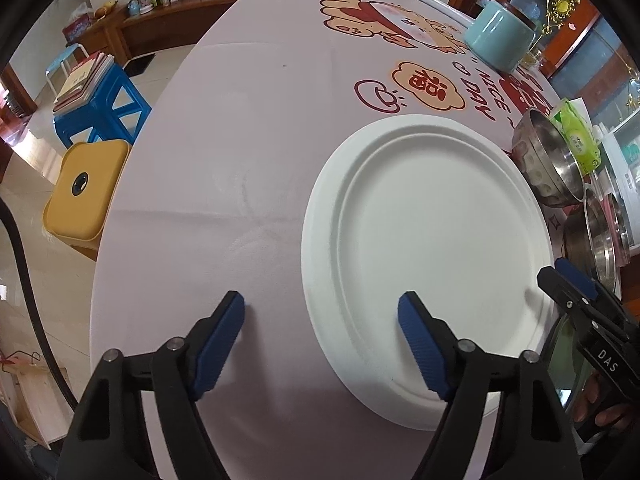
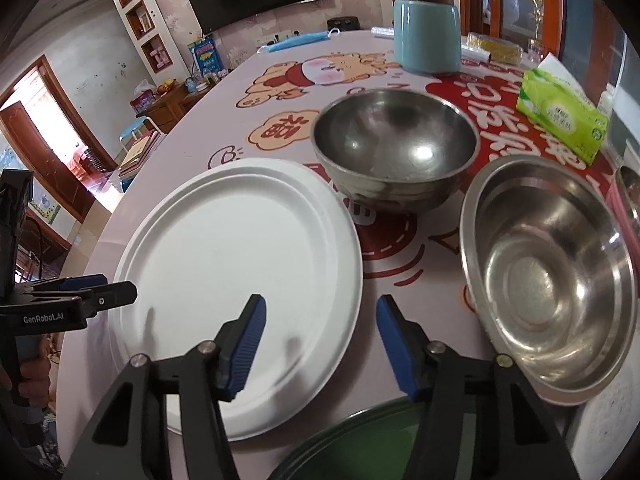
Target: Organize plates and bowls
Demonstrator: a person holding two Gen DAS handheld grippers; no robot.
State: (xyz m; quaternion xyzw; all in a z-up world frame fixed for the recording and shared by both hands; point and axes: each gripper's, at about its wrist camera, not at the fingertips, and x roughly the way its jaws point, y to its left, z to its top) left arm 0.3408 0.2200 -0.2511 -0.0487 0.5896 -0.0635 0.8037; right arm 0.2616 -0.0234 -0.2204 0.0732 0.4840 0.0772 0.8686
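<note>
Covering the desk (image 1: 224,160) is a pale cloth printed with cartoons, and on it lies a white plate (image 1: 432,256), flat and empty. Its near-left rim sits between the spread jaws of the left tool (image 1: 322,316), and its near-right rim between the gaping jaws of the right tool (image 2: 320,320); neither pad presses it. Beyond the plate stands a deep steel bowl (image 2: 394,152), with a shallow steel bowl (image 2: 548,272) beside it. A green plate (image 2: 360,440) edge shows nearest.
</note>
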